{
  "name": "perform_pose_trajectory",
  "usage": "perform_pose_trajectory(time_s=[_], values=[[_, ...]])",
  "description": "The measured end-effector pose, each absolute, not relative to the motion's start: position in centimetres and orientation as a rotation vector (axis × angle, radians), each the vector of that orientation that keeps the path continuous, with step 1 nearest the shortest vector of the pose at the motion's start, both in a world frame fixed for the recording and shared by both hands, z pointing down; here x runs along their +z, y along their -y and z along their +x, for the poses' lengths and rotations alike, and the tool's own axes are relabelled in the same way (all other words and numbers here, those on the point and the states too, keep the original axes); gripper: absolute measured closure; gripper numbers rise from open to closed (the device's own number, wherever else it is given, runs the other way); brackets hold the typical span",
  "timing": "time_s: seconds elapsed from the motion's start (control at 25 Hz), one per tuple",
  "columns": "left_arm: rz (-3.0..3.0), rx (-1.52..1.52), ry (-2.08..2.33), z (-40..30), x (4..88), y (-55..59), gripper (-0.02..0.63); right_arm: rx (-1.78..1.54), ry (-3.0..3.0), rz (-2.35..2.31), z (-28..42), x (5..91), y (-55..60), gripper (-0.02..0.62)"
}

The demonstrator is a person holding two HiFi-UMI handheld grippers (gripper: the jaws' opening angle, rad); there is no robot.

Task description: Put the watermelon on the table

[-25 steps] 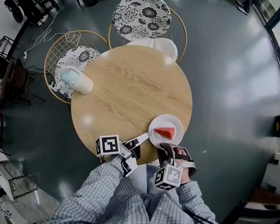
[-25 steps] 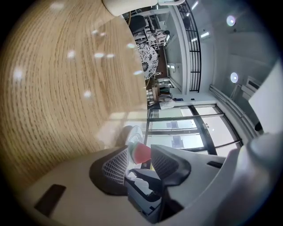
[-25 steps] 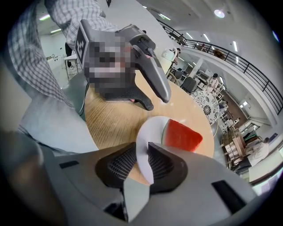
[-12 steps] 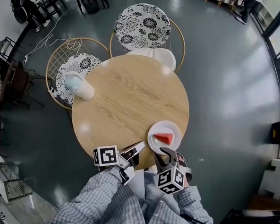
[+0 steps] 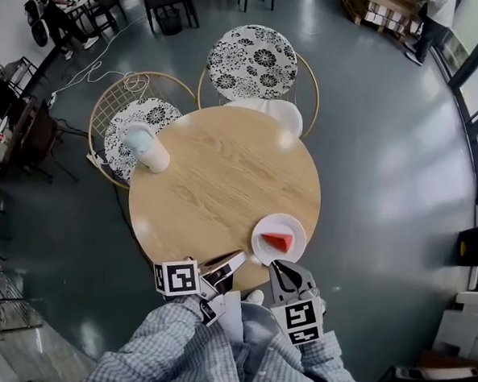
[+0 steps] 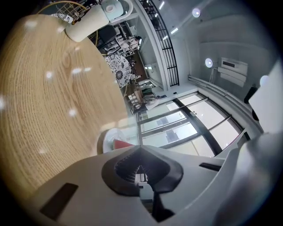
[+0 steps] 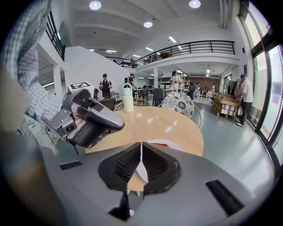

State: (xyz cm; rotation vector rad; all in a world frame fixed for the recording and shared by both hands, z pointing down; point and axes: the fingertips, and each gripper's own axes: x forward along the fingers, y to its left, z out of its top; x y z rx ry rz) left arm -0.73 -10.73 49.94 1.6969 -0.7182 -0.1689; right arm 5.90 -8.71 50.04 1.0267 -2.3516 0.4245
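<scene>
A red watermelon slice point(image 5: 279, 242) lies on a white plate point(image 5: 262, 228) near the front right edge of the round wooden table point(image 5: 215, 185). Both grippers hover off the table's near edge, apart from the plate. My left gripper point(image 5: 239, 260) is shut with nothing between its jaws. In the left gripper view the slice point(image 6: 121, 144) shows just beyond the left gripper point(image 6: 140, 170). My right gripper point(image 5: 276, 267) is closing, its jaws nearly together and empty. The right gripper view shows the plate point(image 7: 159, 141) beyond the right gripper point(image 7: 141, 161), with the left gripper point(image 7: 119, 126) to the left.
A pale tumbler point(image 5: 145, 146) stands at the table's far left edge. Two wire chairs with floral cushions point(image 5: 253, 62) point(image 5: 138, 119) stand behind the table, one with a white object point(image 5: 264, 111) on it. People and furniture are far off across the grey floor.
Both grippers drew back from the plate toward my body and rose. The left jaws shut and the right jaws narrowed. The plate with the slice stayed on the table.
</scene>
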Motion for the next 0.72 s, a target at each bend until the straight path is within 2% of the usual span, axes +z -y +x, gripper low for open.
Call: perform_pose_trajectory(time_s=[0.72], values=[[1.945,-0.112,0.796,-4.2,42.4,7.7,0.598,0.541,2.491,1.128,3.5,43.8,7.6,0.588]])
